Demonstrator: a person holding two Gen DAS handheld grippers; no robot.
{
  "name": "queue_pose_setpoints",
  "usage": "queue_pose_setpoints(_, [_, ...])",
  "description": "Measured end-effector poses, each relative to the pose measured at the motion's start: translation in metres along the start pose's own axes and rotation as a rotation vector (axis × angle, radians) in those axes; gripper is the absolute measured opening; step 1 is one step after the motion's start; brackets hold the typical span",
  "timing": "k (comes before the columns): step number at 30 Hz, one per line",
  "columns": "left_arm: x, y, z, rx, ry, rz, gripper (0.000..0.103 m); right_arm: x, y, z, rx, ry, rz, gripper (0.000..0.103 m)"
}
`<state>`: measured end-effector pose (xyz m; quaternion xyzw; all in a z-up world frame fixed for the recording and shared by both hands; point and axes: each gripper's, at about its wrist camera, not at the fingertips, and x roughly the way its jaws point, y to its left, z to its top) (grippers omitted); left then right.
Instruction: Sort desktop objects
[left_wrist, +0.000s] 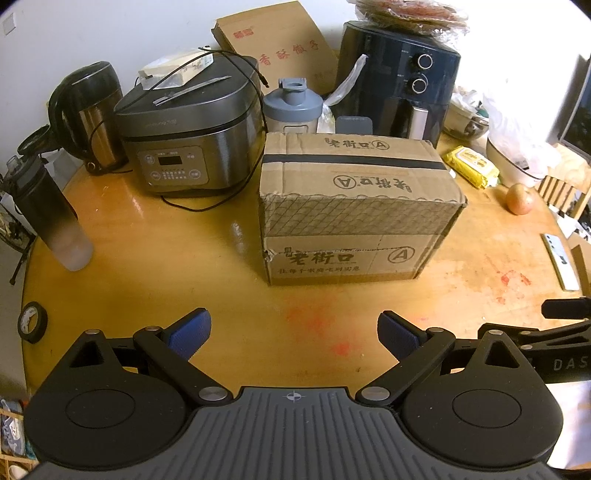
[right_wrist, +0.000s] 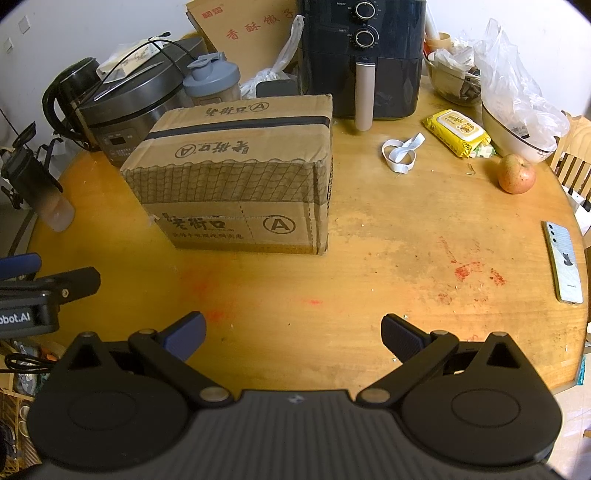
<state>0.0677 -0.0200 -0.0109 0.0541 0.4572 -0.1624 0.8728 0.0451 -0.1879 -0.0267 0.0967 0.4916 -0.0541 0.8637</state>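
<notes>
Both claws released, hovering over the tabletop.
My left claw (left_wrist: 293, 334) and right claw (right_wrist: 293, 336) gape wide, grasping nothing; ahead stands the taped cardboard box (left_wrist: 354, 206) on the tabletop (right_wrist: 369, 266), with apple (right_wrist: 516, 173), wipes pack (right_wrist: 456, 132) and phone (right_wrist: 563, 262) to its right.

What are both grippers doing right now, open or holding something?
Left gripper: open, holding nothing, above the bare table.
Right gripper: open, holding nothing.
</notes>
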Motion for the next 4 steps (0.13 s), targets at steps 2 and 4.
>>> queue_pose_setpoints(2, [-0.0004, 0.0004, -0.0011, -0.003, -0.001, 0.001, 0.100, -0.0004, 0.0003, -0.0007, 0.000, -0.001, 0.000, 0.103])
queue_pose_setpoints(4, [-0.0004, 0.0003, -0.0024, -0.006, 0.004, -0.006, 0.100, -0.0010, 0.0002, -0.0013, 0.000, -0.001, 0.001, 0.103])
